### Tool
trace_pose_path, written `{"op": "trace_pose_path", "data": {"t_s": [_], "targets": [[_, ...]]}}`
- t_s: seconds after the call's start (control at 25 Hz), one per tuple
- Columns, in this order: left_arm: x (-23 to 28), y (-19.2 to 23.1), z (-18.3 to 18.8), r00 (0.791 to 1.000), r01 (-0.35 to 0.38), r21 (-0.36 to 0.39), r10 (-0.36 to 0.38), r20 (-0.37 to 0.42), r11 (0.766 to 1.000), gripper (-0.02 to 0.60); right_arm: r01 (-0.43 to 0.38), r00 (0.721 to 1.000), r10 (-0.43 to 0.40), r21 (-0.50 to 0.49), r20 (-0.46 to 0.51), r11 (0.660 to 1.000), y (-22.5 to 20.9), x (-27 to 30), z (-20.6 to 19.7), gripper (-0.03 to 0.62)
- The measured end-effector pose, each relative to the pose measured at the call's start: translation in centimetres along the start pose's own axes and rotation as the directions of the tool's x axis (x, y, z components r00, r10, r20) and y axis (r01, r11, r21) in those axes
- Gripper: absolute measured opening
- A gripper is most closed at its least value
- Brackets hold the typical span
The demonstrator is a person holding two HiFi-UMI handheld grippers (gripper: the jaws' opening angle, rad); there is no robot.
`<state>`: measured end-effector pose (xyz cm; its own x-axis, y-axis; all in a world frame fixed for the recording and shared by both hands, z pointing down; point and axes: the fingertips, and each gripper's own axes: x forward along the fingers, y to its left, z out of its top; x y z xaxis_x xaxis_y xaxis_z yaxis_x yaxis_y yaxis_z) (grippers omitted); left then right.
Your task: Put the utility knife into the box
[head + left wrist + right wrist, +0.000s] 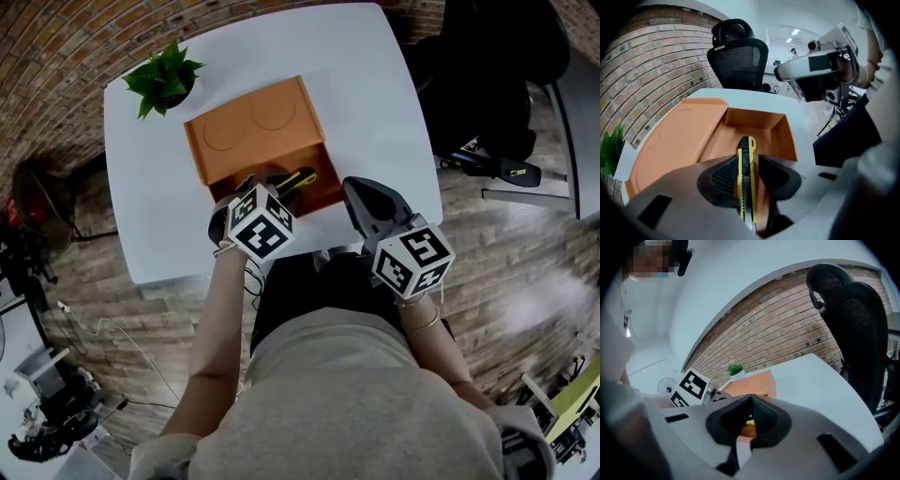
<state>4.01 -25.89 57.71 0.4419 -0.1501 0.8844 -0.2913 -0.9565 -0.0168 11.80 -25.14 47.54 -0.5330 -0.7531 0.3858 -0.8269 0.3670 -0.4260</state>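
Note:
The utility knife [746, 174], yellow with a black slider, is pinched lengthwise in my left gripper [750, 171]. Its front end reaches out over the open tray of the orange box [757, 129]. The box's lid [677, 138] lies folded back to the left. In the head view the left gripper [264, 186] hovers at the box's [319, 192] near edge, with the knife [292, 181] pointing into the tray. My right gripper [364, 199] is just right of the box above the white table [375, 94]. Its pads meet in the right gripper view [751, 414], with nothing held.
A small potted plant [164, 80] stands at the table's far left corner, behind the box lid [253, 122]. A black office chair [853, 319] sits beyond the table's far side. The table's near edge runs just under both grippers, at the person's lap.

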Motion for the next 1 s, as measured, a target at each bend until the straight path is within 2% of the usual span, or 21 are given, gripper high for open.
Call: {"op": "trace_pose_path", "data": {"t_s": [0.12,0.2,0.32,0.44,0.56,0.72,0.84,0.92,1.0], "targets": [[-1.0,0.0,0.6,0.999,-0.02,-0.007,0.02,0.035,1.0,0.112,-0.007,1.0,0.007,-0.018,0.013,1.0,0.5,-0.3,0.5,-0.002],[-2.1,0.4,1.2,0.996,-0.039,-0.039,0.042,0.077,0.998,0.112,-0.015,1.0,0.016,-0.034,0.019,0.999,0.9,-0.5,0.9,-0.002],[-4.3,1.2,1.8,0.984,-0.062,-0.141,0.084,0.156,0.988,0.112,-0.032,0.999,0.033,-0.061,0.017,0.998,1.6,-0.5,1.3,-0.002],[-6.9,2.4,2.3,0.957,-0.062,-0.257,0.13,0.259,0.964,0.11,-0.043,0.999,0.046,-0.09,0.024,0.995,2.0,-0.4,2.1,-0.002],[-9.9,3.2,2.7,0.91,-0.022,-0.377,0.175,0.376,0.926,0.082,-0.058,0.998,0.061,-0.132,0.021,0.99,2.8,-0.1,2.8,-0.002],[-14.5,4.4,3.2,0.808,0.044,-0.508,0.269,0.524,0.86,0.036,-0.094,0.995,0.097,-0.189,0.005,0.977,4.1,0.4,3.6,-0.002],[-17.3,4.8,3.4,0.732,0.06,-0.554,0.34,0.59,0.83,0.011,-0.115,0.993,0.121,-0.222,0.015,0.968,5.2,0.6,4.6,-0.002],[-18.3,4.3,3.3,0.7,0.086,-0.571,0.358,0.618,0.816,0.008,-0.134,0.989,0.146,-0.228,0.033,0.964,6.1,0.7,5.3,-0.002],[-18.4,3.3,3.1,0.679,0.119,-0.584,0.363,0.638,0.803,0.006,-0.159,0.984,0.174,-0.238,0.042,0.958,7.0,0.6,5.8,-0.002]]}}
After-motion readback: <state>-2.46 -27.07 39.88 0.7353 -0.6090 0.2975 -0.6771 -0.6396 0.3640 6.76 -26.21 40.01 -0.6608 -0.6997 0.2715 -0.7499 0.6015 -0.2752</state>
